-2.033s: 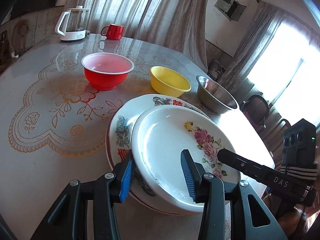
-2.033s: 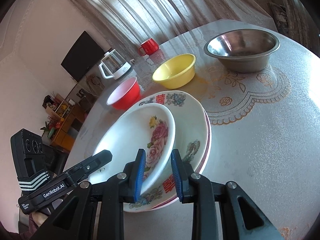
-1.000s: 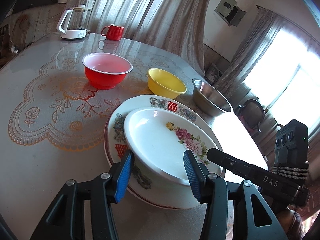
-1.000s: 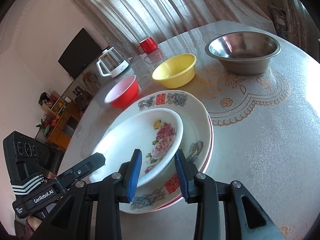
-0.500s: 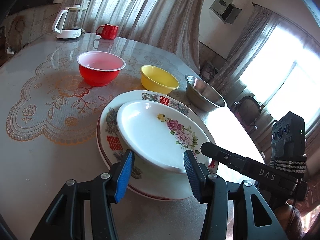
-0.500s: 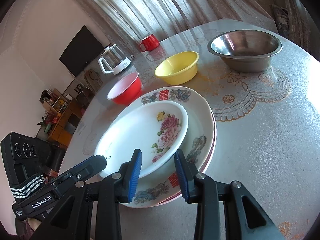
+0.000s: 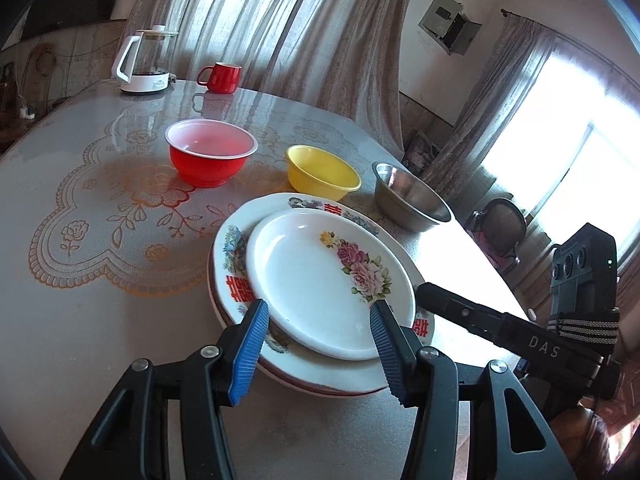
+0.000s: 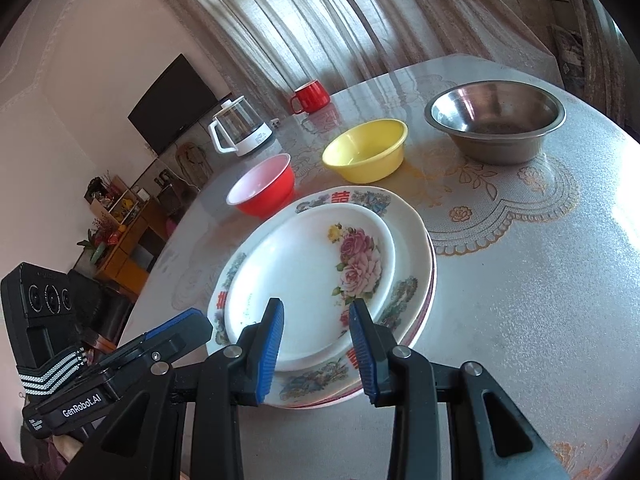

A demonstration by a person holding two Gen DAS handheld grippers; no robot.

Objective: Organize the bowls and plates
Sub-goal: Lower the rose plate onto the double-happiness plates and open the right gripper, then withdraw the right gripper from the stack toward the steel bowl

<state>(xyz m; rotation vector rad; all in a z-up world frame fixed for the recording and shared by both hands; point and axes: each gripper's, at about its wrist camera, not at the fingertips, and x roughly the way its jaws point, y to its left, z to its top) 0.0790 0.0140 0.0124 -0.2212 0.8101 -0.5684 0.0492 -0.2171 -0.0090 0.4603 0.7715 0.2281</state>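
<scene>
Rose plate (image 7: 316,280) covers most of the bigger plate (image 7: 234,258) under it, and there's a red-rimmed one below that showing only as an edge. Steel bowl's (image 7: 408,200) far side near the table's (image 7: 80,320) far edge is washed out by window glare.

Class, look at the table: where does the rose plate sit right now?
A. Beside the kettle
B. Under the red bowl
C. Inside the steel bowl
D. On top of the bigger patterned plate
D: the rose plate lies flat on the bigger patterned plate, whose rim shows all around it.
</scene>
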